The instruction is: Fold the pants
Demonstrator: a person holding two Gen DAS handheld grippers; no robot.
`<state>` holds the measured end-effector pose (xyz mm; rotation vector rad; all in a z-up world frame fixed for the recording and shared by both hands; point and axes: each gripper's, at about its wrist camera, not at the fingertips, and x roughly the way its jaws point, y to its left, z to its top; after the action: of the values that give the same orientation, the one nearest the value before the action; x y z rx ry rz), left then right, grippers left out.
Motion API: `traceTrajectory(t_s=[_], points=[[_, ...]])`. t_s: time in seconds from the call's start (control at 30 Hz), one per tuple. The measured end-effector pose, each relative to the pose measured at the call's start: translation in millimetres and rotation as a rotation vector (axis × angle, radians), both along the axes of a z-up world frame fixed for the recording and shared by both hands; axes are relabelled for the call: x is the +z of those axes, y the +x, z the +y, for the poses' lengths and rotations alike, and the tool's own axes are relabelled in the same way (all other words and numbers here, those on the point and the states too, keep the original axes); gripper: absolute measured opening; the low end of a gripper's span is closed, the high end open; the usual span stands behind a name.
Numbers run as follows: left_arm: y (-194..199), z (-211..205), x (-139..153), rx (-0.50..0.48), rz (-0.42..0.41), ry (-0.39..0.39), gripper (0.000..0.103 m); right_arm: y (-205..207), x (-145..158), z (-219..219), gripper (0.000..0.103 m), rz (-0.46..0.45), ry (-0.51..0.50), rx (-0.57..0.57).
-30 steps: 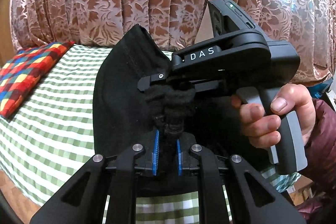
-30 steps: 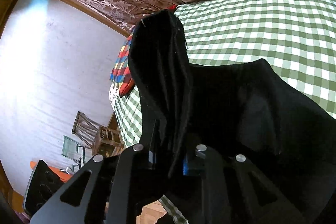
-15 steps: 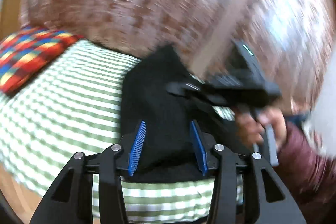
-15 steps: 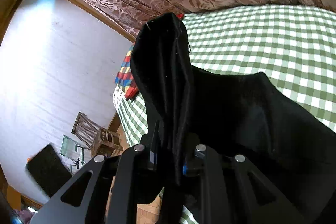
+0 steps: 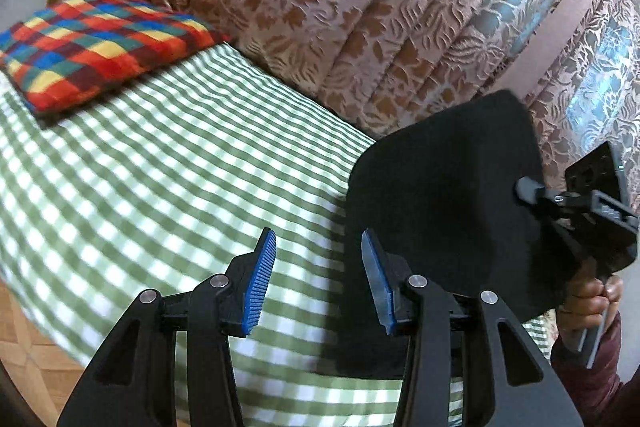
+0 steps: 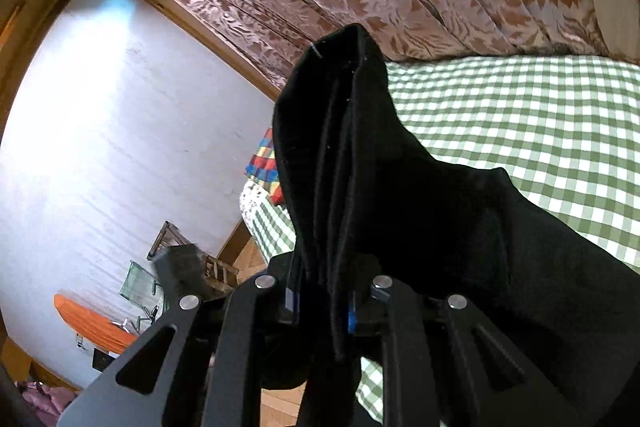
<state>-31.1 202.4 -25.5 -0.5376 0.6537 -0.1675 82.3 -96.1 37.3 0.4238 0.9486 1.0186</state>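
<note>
One black pants [image 5: 444, 211], two grippers, one pillow [image 5: 100, 43]

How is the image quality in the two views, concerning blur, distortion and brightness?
Left wrist view: strong fisheye bending, checked bedsheet slightly smeared, black pants featureless. Right wrist view: sharper; white wall is brightly lit, pants very dark.
</note>
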Motion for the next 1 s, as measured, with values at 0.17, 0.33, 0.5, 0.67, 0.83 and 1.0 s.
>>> traceTrajectory(t_s=[0.17, 0.33, 0.5, 0.67, 0.83, 1.0], points=[[15, -26, 0, -0.092, -0.018, -0.041, 0.043, -22, 22, -32, 0.014, -0.038, 0.026, -0.016], [27, -63, 0, -0.213, -0.024, -0.046, 0.043, -29, 19, -73, 0.014, -0.018, 0.022, -0.092], [32, -99, -2, -0.318, -0.012, -0.031, 0.043, -32, 4, -99, 0.014, 0.013, 0.004, -0.15], [28, -137, 0, -0.451, -0.008, 0.035, 0.043, -35, -18, -134, 0.014, 0.054, -0.025, -0.219], [30, -157, -6, -0.481, 0.041, 0.079, 0.043, -38, -39, -160, 0.014, 0.077, -0.065, -0.299], [27, -182, -9, -0.464, 0.076, 0.237, 0.043, -40, -72, -186, 0.014, 0.139, -0.102, -0.365]])
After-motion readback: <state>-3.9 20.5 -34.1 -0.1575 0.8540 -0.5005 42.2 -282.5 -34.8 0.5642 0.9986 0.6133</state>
